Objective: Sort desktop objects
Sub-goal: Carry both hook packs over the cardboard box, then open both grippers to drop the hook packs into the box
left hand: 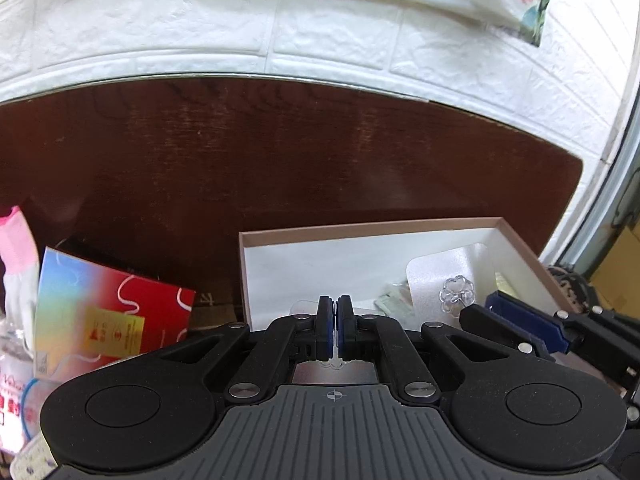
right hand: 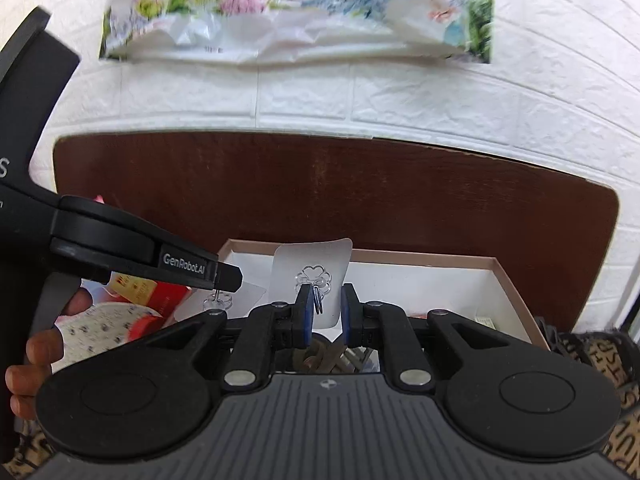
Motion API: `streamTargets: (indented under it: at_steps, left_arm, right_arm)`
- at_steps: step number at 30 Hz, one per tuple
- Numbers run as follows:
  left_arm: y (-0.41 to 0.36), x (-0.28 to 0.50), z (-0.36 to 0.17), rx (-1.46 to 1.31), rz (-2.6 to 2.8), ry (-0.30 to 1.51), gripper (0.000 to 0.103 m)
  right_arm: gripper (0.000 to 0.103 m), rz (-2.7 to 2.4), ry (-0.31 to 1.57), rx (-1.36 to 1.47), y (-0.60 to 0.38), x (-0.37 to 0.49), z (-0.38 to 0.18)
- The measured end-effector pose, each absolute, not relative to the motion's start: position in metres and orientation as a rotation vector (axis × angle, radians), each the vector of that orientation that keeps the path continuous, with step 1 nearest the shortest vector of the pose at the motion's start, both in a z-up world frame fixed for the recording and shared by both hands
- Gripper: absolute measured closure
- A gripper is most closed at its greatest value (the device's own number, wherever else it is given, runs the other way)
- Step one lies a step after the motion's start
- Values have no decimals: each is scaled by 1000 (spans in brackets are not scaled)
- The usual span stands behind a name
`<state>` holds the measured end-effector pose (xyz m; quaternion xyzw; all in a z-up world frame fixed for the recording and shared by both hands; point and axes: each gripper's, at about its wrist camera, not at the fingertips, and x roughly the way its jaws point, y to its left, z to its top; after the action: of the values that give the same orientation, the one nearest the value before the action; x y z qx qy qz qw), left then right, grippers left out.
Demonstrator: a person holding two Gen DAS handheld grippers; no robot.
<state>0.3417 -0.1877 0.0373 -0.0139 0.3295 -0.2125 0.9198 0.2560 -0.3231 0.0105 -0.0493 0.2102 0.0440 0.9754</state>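
Note:
A shallow cardboard box [left hand: 360,229] with a white inside sits on the dark wooden table [left hand: 280,152]. My left gripper [left hand: 335,312] is shut on a clear adhesive hook [right hand: 219,301] over the box's left part. My right gripper [right hand: 326,308] is partly open, its fingers on either side of a second clear flower-shaped hook on a white backing card [right hand: 310,264], held over the box; the card [left hand: 448,276] also shows in the left wrist view. Whether the fingers touch the card I cannot tell.
A red and rainbow-coloured booklet [left hand: 108,316] and a pink and white packet [left hand: 16,264] lie left of the box. Small papers [left hand: 394,302] lie inside the box. A floral plastic bag [right hand: 296,12] hangs on the white brick wall behind the table.

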Motion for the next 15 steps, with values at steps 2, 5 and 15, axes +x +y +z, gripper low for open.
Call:
streamTargets:
  at_steps: [2,5,15]
  left_arm:
    - [-187,345,35,-34,-433,673,75]
    - [-184,345,35,-51,-442,652,42]
    - [-174,326,44,-70,-353,555,0]
  right_arm:
    - [87,85,438,-118,-322,265,7]
    - [85,82,460,-125,-322,275,3]
    - [9,55,415,-150,-321,265,0]
